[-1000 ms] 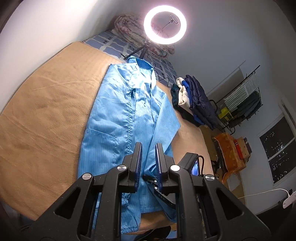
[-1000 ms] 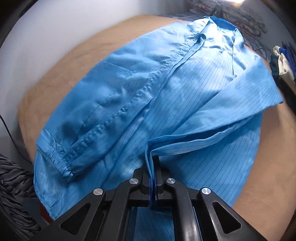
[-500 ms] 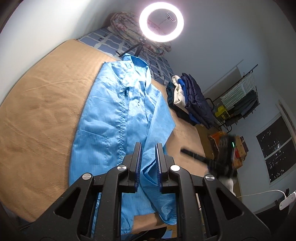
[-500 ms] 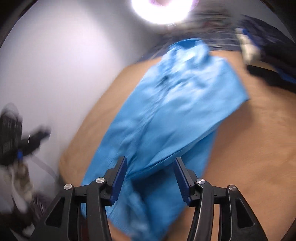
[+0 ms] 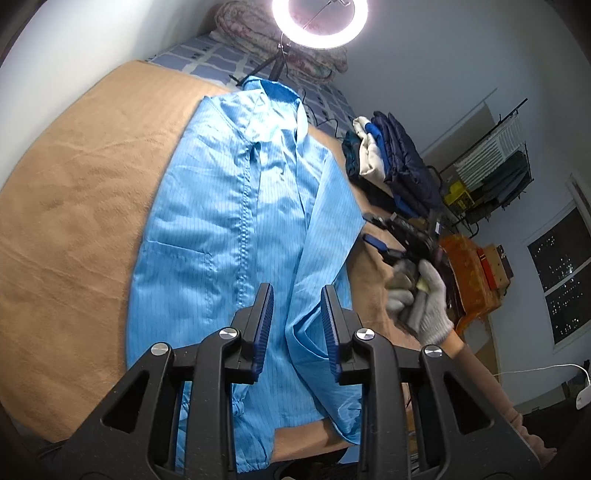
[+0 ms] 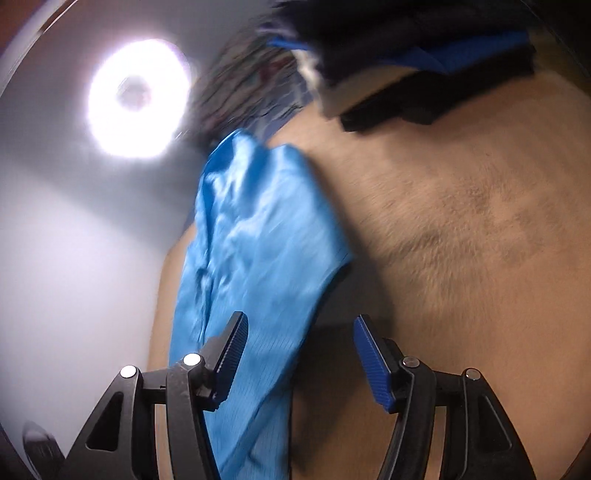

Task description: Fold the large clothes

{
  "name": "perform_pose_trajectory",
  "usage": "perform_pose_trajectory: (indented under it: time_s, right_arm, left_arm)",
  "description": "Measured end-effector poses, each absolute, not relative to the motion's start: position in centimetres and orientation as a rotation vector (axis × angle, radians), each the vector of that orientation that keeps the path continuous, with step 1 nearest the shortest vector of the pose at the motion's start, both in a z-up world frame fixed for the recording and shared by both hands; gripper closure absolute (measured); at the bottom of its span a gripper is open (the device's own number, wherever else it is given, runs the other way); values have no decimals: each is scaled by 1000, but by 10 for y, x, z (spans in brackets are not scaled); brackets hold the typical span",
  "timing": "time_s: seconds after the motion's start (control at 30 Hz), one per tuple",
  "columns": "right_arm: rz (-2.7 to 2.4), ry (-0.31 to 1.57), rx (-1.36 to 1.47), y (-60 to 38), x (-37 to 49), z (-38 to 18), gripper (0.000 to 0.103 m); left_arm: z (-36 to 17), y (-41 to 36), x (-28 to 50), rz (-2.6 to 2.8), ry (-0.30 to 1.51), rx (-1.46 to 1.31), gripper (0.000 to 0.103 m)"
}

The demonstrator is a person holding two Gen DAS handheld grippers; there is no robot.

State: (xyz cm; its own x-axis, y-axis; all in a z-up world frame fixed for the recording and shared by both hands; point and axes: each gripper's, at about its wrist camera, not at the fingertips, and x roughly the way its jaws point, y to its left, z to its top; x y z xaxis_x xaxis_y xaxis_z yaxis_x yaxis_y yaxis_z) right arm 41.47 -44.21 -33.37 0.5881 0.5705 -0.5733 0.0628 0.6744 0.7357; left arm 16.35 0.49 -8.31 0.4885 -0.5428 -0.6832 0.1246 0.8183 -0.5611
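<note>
A large light-blue striped coat (image 5: 236,229) lies flat on a tan blanket (image 5: 74,206), collar at the far end, one sleeve folded over its right side. My left gripper (image 5: 295,328) is open and empty above the coat's lower part. My right gripper (image 6: 299,354) is open and empty, low over the blanket at the coat's right edge (image 6: 258,236). It also shows in the left wrist view (image 5: 373,230), held by a gloved hand (image 5: 424,299) to the coat's right.
A stack of folded dark and white clothes (image 5: 388,166) sits on the blanket's far right, also close ahead in the right wrist view (image 6: 424,55). A ring light (image 5: 319,22) stands past the collar. A clothes rack (image 5: 495,173) and orange furniture (image 5: 465,269) stand right of the bed.
My right gripper let go of the sleeve, opened and swung away to the coat's right edge. My left gripper opened wider. The sleeve now lies on the coat.
</note>
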Motion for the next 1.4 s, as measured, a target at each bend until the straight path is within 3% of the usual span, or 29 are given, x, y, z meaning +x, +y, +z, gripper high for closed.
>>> perform_pose_trajectory:
  time_s: [0.1,0.17,0.23,0.27,0.3,0.4,0.67,0.83,0.93,0.97,1.0,1.13,1.2,1.4]
  right_arm:
    - [314,871,873,-442,433,-352,41]
    - [319,857,918,-439,446,-360,48]
    - [343,845,933,-432,457,-360,64]
    - [365,844,934,-429,463,-360,82]
    - [372,843,919,-424,467,-357,92]
    - [389,813,846,-411,475,-337,99]
    - [440,824,485,-330,492,-267,101]
    - [440,891,365,-265,521,-268,101]
    - [479,945,375,-237,535,-281,80]
    - [497,958,384,-234,533,-284,62]
    - [512,956,392,-232,530,-284,61]
    - [583,904,411,-237,513,-270,62]
    - [574,902,366,-243,499,-265,68]
    - [549,965,208,-279,409,-272,75]
  left_arm:
    - [-86,1,166,-432,1000,-479,78]
    - [-87,0,167,-438,1005,-482,78]
    - [-87,0,168,-443,1006,-485,78]
    - [-86,1,168,-445,1007,-489,78]
    - [-86,2,168,-450,1005,-500,78]
    - [-83,7,168,-456,997,-520,78]
    - [-77,21,165,-441,969,-539,78]
    - [-75,26,163,-442,960,-548,78]
    - [-73,26,160,-442,953,-532,78]
    - [-72,27,159,-438,948,-523,78]
    - [-70,28,158,-435,942,-516,78]
    - [-67,36,155,-428,927,-514,78]
    - [-67,40,154,-427,928,-519,78]
    - [-64,45,146,-433,917,-504,78]
